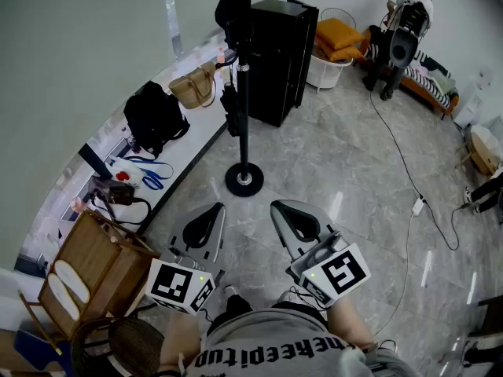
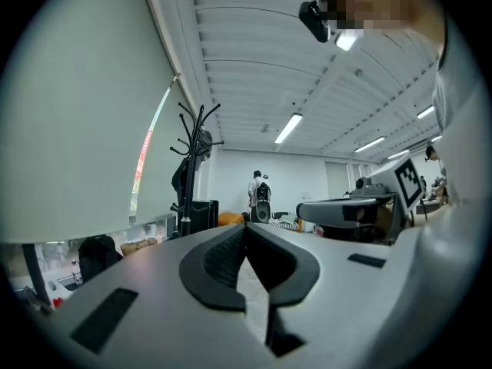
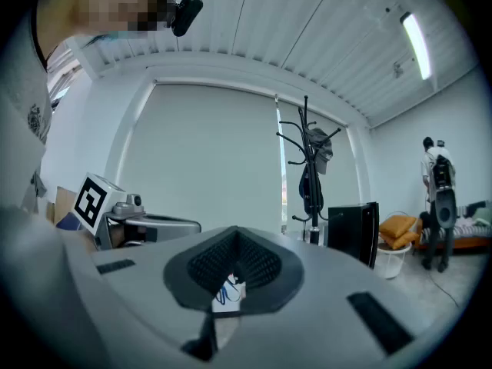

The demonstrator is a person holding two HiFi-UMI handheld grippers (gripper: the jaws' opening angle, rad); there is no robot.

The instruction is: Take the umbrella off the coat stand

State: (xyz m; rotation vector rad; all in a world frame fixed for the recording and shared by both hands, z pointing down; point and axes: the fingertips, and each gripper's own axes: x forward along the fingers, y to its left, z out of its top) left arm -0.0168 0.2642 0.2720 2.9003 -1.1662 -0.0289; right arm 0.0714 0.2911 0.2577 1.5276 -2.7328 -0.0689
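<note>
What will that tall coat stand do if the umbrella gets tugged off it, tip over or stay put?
The coat stand is a thin, tall pole on a small round base, so a sideways tug could probably rock it. The umbrella hangs folded close beside the pole; lifting it off gently likely disturbs the stand least.

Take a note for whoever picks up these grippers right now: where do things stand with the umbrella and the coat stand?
Left gripper: shut, empty, held level.
Right gripper: shut, empty, held level.
Coat stand: upright, ahead of both grippers and clear of them. What looks like the dark folded umbrella hangs beside its pole.
Done: nothing, the umbrella is untouched.
Left: step closer, open a gripper, grasp the umbrella, lift it off its hook.
</note>
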